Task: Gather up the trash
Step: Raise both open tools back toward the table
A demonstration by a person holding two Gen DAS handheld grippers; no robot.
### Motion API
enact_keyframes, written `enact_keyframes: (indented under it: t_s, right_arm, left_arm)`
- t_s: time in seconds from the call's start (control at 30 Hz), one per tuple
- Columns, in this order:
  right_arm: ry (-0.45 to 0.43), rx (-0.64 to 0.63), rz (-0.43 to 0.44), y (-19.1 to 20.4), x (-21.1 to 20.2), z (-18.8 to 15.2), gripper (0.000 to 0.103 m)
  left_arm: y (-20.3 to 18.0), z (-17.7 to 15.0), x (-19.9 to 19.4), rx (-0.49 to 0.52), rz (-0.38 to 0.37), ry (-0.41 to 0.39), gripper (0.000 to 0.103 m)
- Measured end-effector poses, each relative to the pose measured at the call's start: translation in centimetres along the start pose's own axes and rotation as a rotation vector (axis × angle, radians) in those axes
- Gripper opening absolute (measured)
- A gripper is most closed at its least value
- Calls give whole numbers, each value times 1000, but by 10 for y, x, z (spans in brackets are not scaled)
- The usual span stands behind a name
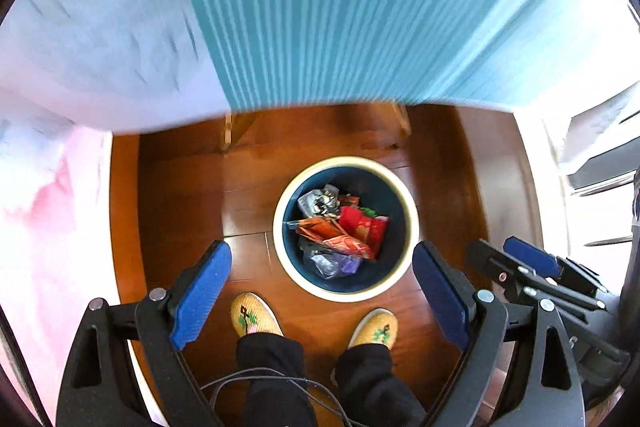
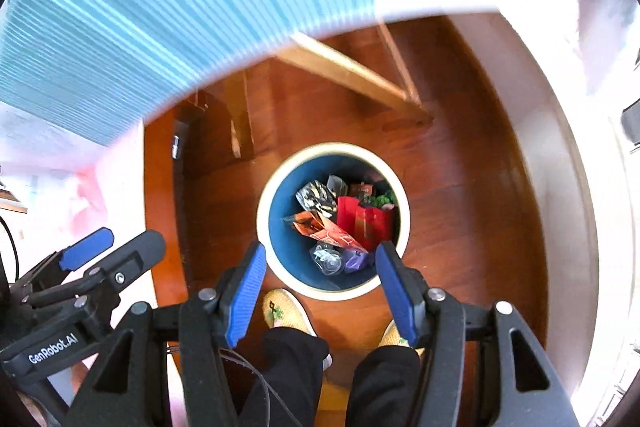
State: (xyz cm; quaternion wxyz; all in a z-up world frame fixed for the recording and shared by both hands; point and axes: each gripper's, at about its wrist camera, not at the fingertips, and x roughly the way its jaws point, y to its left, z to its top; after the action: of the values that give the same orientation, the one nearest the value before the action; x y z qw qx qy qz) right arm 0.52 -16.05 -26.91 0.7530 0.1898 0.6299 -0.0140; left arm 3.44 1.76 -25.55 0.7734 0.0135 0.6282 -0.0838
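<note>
Both tongs are being held released, with nothing gripped: the left tongs [image 1: 322, 295] are spread wide and the right tongs [image 2: 320, 291] are parted less, each being pointed steeply down above the bin [image 1: 412, 223]. The bin is being seen on the wooden floor [image 1: 192, 187], just in front of two yellow slippers [image 1: 256, 315], and crumpled wrappers [image 1: 340, 231] are lying inside it. A teal striped cloth [image 1: 340, 7] is being shown on the tabletop [image 1: 100, 27] beyond.
</note>
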Motion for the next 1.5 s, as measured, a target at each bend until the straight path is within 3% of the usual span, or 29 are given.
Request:
enact_keyframes:
  t_s: [0.27,0.47,0.73,1.13,1.5]
  right_arm:
    - [-80,-32,-20,14,-124,19,58]
    - [-198,-112,-4,37,-220,33,58]
    - [-347,-226,25,57,-289,51,58]
    - [-443,-342,77,66,-335,78,58]
    - [-499,-385,121,89,-356,131,58]
  left_arm:
    - [-19,29,-124,5,7,-96,91]
    - [-29,59,-220,8,9,-237,91]
    - [-42,80,-313,14,60,-420,91]
    - [-58,93,-367,-16,127,-525,91]
    - [-52,128,-374,-20,153,-495,91]
